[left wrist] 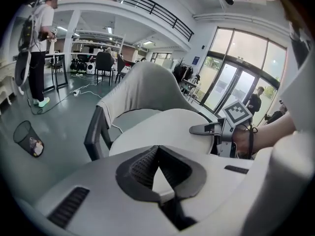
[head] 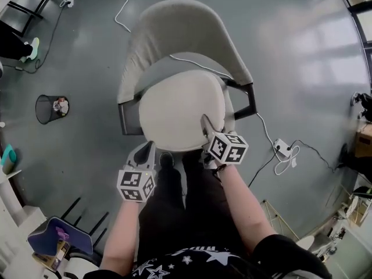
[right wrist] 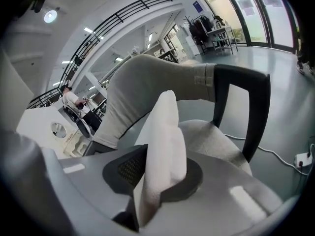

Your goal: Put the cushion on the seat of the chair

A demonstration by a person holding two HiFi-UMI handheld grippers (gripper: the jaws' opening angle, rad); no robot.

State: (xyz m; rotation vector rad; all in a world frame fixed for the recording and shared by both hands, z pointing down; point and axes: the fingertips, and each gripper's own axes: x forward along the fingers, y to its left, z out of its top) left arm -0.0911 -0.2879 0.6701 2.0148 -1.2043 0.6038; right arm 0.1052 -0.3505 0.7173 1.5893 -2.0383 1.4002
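A person is holding the cushion (head: 181, 109) over the chair (head: 174, 34) seat, the right gripper (head: 204, 121) clamping its near edge and the left gripper (head: 148, 149) pinching its near-left rim, jaws nearly together

Wire waste bin (head: 51, 108) on grey floor (head: 302, 51); white cable (head: 119, 16); power strip (head: 282, 147) well apart.

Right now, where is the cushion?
In the head view the cushion is central, over the chair seat, its near edge held by the right gripper, the left gripper at its near-left corner.
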